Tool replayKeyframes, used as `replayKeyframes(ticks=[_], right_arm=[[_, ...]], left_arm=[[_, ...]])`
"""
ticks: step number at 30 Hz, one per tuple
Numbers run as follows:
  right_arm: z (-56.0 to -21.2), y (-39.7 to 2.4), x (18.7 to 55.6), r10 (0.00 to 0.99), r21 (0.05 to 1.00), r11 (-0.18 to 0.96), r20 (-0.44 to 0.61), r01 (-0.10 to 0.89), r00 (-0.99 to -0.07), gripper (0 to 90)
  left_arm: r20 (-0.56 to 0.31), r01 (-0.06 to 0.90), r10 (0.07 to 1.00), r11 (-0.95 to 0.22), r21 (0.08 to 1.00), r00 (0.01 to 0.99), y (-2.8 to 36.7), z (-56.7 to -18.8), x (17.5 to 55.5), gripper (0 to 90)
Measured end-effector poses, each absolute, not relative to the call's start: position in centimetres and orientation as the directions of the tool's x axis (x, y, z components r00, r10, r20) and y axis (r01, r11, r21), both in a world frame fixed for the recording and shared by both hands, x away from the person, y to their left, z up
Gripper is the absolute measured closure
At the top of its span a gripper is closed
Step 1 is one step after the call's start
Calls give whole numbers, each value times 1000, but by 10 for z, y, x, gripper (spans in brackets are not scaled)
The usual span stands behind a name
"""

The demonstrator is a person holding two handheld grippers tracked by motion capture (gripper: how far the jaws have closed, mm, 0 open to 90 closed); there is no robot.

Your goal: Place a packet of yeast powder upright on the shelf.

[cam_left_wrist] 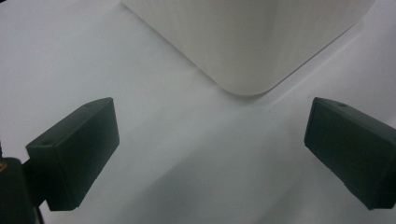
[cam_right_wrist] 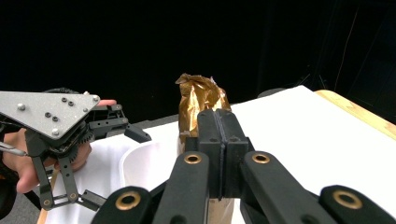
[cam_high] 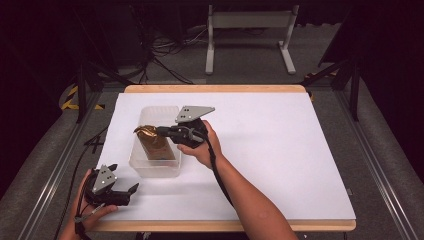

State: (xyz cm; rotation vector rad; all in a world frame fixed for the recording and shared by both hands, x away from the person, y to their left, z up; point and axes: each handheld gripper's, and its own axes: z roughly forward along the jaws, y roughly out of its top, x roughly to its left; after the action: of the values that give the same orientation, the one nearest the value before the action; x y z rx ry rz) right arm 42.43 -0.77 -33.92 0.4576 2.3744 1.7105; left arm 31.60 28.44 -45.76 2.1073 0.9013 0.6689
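Holding a gold packet [cam_high: 150, 137] over a clear tub [cam_high: 137, 167] with the right gripper [cam_high: 159, 132].

Nearest the person, the left gripper [cam_high: 125, 192] rests at the table's [cam_high: 280, 150] front left corner, its jaws spread wide with nothing between them, pointing at the tub's rounded near corner just ahead. Farther in, the right gripper reaches from the right over the tub, its jaws pressed tight together on the crinkled top of the gold packet, which stands upright inside the tub. Beyond lies the white sheet covering the table, bare to the far edge.
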Motion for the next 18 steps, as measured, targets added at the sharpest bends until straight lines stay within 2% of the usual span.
replayKeyframes(ticks=[18], right_arm=[[-343, -17, 420, 370, 947, 294, 15, 132, -929, 896]], left_arm=[[167, 388, 770, -481, 786, 616, 283, -458, 316, 40]])
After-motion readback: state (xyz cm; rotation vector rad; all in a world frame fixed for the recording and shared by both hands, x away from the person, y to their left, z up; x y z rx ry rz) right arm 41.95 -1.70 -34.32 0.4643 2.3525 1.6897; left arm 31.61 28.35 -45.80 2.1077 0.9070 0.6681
